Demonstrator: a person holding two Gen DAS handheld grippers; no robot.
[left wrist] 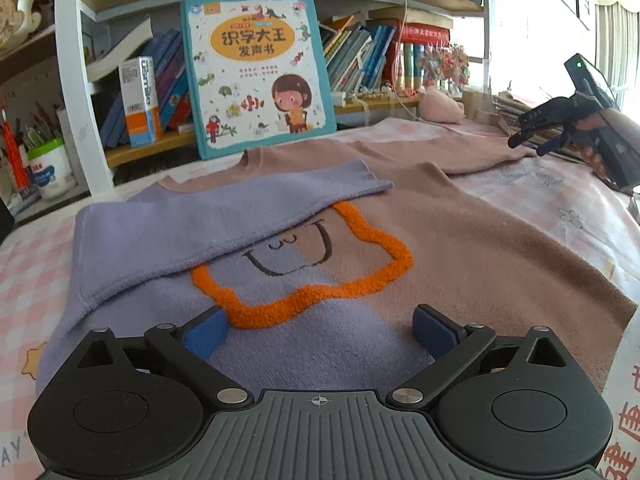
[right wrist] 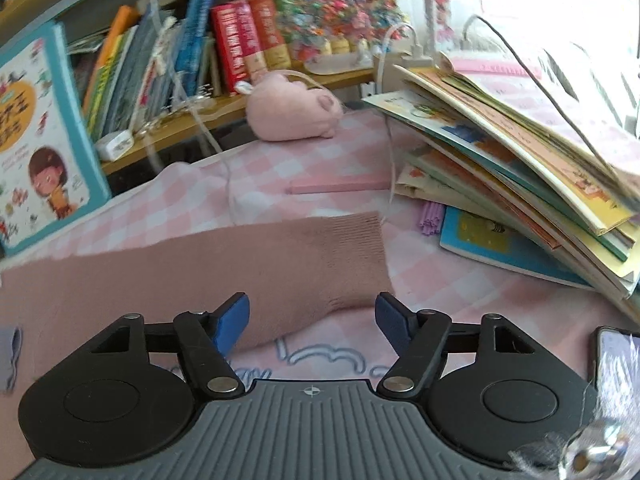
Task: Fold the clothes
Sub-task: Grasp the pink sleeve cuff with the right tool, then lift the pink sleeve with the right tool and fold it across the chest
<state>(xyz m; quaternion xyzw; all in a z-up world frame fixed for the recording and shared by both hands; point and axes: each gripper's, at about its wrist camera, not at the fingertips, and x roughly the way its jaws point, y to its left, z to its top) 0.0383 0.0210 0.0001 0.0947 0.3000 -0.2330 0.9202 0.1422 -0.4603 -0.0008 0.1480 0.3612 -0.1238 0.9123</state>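
- Sweater lies flat on the pink checked cloth, front up. Purple sleeve already folded across the chest, covering the top of the orange outline patch.
- Brown sleeve not yet folded: stretched out sideways, ribbed cuff at its end.
- Right gripper: jaws spread, nothing between the pads. No earlier picture here, so I can't say more on jaw motion.
- From its own camera the cuff sits at 12 to 1 o'clock just past the fingertips; the sleeve's lower edge runs close to the left pad. Touching or not, can't tell.
- Left gripper: jaws wide apart, empty, hovering over the lower chest; purple half at 11 o'clock, brown half at 1.
- Step in hand, my read: take the brown cuff and bring it across onto the chest.
- To do it well: pinch both layers of the rib, not just the top knit; lift enough to clear the body; lay it mirror to the purple sleeve.
- Watch the book stack at 2 o'clock and the white cable behind the cuff; keep clear of both.
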